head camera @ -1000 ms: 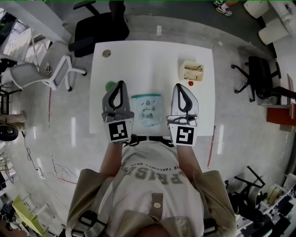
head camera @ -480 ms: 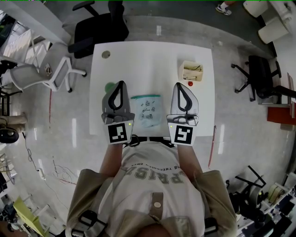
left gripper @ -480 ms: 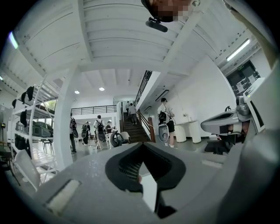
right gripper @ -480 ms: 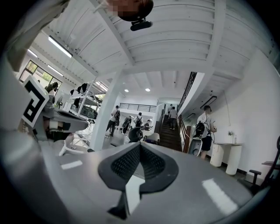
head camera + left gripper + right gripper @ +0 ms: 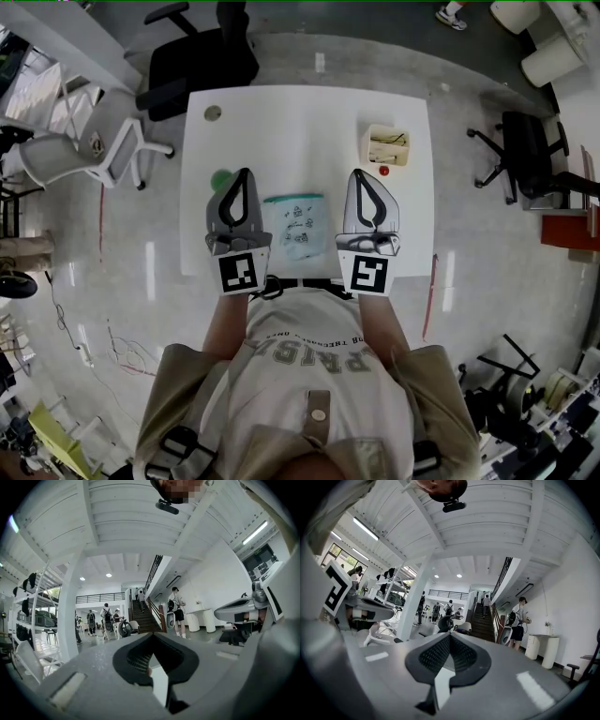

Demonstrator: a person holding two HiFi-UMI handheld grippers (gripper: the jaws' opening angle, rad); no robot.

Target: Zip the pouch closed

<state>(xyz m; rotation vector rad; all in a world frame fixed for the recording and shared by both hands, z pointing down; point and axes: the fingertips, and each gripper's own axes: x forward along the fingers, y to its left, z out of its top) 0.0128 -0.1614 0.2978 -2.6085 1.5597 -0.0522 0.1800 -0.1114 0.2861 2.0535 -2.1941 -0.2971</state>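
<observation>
Your pouch (image 5: pixel 298 225) looks like thin, translucent plastic with a teal top edge; the tabletop (image 5: pixel 300 131) is smooth, matt white. Your left claw (image 5: pixel 245 173) and right claw (image 5: pixel 360 174) are matt grey plastic with black grid-textured pads (image 5: pixel 436 654). The floor (image 5: pixel 487 244) is glossy.

right tool (image 5: pixel 449 636), jaws together, staircase (image 5: pixel 487 620), people (image 5: pixel 517 619) beyond

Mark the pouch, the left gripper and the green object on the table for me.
pouch (image 5: pixel 298 225): head view, middle of its clear printed face.
left gripper (image 5: pixel 245 174): head view, where its closed fingertips meet.
green object (image 5: pixel 222 176): head view, middle of its visible top.
</observation>
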